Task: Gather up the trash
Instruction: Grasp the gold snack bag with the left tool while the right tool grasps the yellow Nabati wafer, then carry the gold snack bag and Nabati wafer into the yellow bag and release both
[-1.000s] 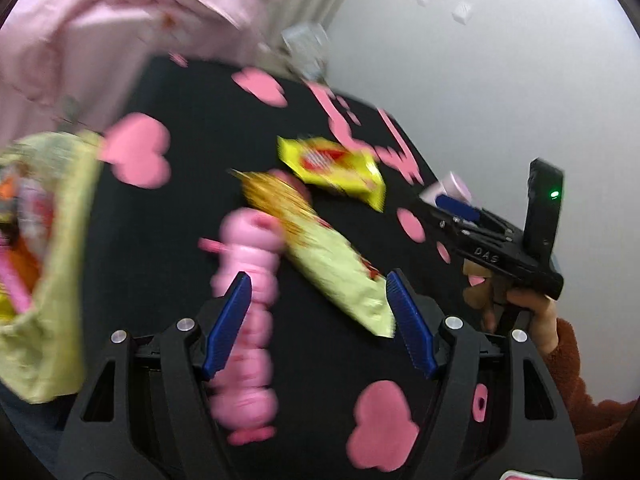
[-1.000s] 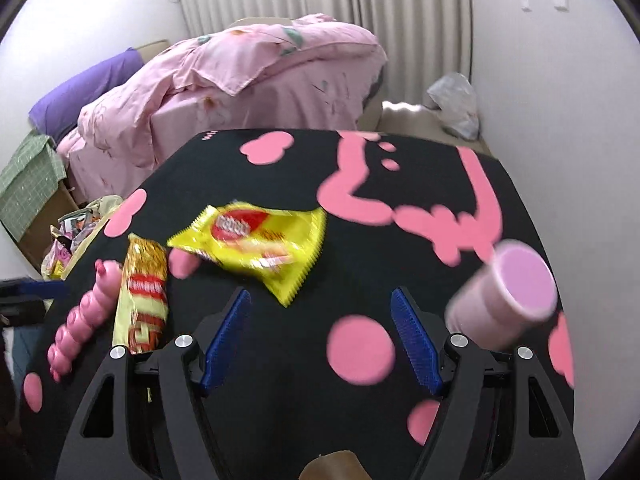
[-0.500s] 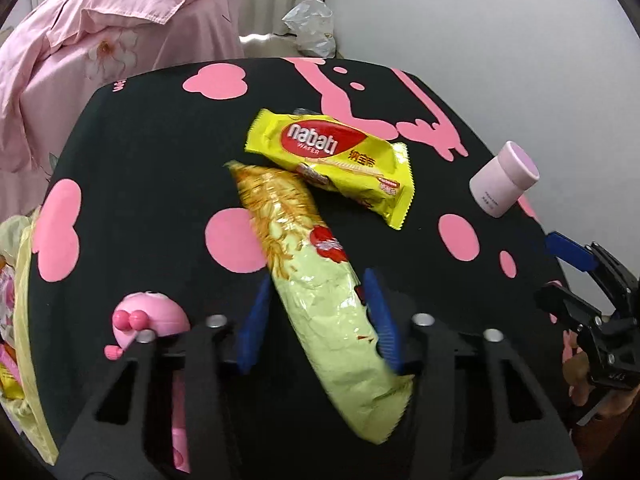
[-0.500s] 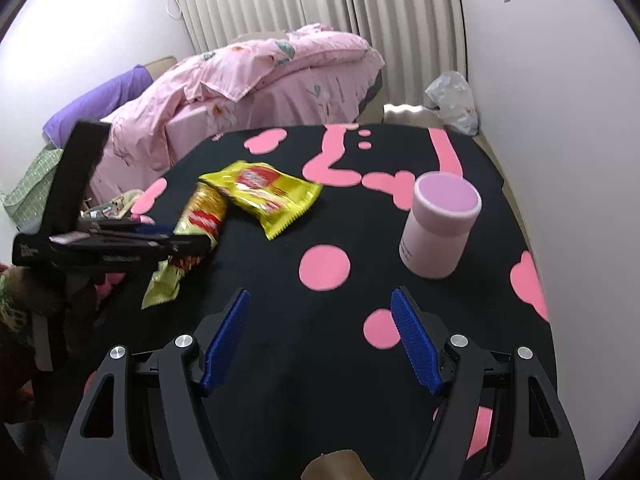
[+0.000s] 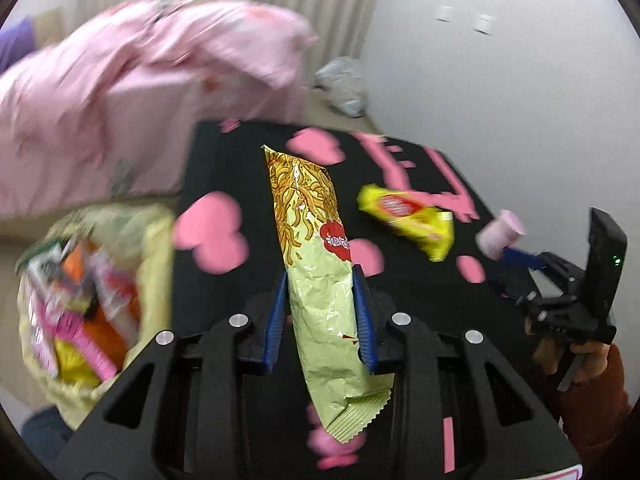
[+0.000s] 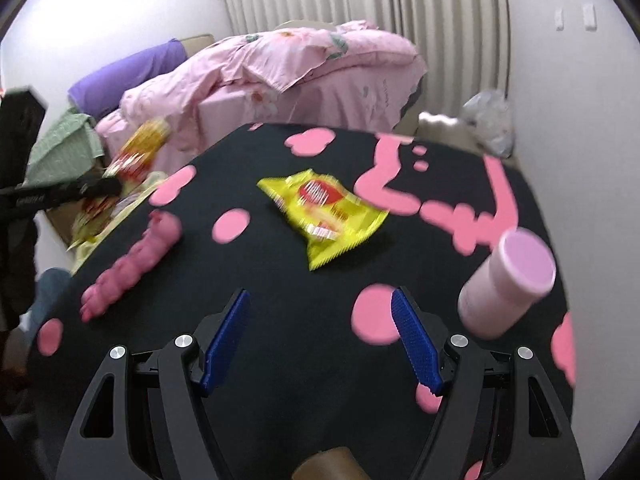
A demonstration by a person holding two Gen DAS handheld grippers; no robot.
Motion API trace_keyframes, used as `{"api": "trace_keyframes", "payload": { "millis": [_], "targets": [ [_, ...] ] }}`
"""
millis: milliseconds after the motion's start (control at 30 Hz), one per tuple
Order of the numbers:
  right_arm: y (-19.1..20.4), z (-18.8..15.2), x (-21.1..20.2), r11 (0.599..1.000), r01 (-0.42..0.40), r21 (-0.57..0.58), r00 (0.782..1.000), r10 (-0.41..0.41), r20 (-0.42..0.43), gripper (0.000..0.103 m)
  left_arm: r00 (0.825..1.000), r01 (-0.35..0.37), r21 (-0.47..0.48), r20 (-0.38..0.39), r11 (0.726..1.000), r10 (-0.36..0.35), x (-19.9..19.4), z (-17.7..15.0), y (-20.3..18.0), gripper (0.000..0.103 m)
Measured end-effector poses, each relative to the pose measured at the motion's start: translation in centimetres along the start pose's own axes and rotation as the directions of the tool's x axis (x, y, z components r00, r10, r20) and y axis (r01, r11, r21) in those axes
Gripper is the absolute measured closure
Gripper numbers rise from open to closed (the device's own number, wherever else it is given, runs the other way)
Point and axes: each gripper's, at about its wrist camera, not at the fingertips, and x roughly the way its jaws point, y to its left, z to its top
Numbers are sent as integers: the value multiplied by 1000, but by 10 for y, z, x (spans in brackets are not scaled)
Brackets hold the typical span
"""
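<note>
My left gripper (image 5: 320, 320) is shut on a long pale green snack packet (image 5: 316, 264) and holds it up above the black table (image 5: 224, 280). In the right wrist view the packet (image 6: 138, 152) hangs blurred at the far left, over the bag. A yellow wafer packet (image 6: 324, 212) lies mid-table; it also shows in the left wrist view (image 5: 408, 216). An open yellow-green trash bag (image 5: 80, 280) with several wrappers sits off the table's left edge. My right gripper (image 6: 320, 336) is open and empty, low over the table in front of the yellow packet.
A pink cylindrical container (image 6: 508, 284) stands on the table at the right. A pink bumpy toy (image 6: 132, 260) lies at the left. A bed with a pink duvet (image 6: 288, 68) stands behind the table. A white wall (image 5: 520, 80) is to the right.
My left gripper has shut on the green snack packet and lifted it off the table toward the bag side. My right gripper stayed open and shifted toward the yellow packet.
</note>
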Motion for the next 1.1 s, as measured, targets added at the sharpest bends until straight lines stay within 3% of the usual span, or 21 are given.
{"api": "trace_keyframes", "payload": {
  "millis": [167,267,467,633,733,800,1000,1100],
  "targets": [
    [5,21,26,999,-38,-36,998,37,-41,34,999,23,-73,-34,997,-26,6,-18,33,74],
    [12,38,42,995,24,-101,1000,-25,-11,34,997,43,-82,-55,996,-48,13,-25,39,74],
    [3,68,80,993,-41,-110,997,35,-64,34,991,86,-64,-94,994,-91,28,-35,30,74],
    [-5,66,107,988,-148,-45,972,137,-192,34,992,93,-60,-84,994,-98,28,-37,25,74],
    [5,55,103,987,-137,-88,975,118,-190,35,992,92,-77,-74,993,-98,26,-37,28,74],
    [11,48,99,987,-122,-106,976,100,-192,53,993,89,-82,-73,993,-95,26,-38,29,74],
    [19,36,86,994,-67,-84,984,52,-169,69,994,79,-86,-64,993,-85,20,-40,30,74],
    [18,36,72,996,-78,-39,988,72,-138,71,996,74,-82,-53,994,-79,14,-39,29,74]
  ]
}}
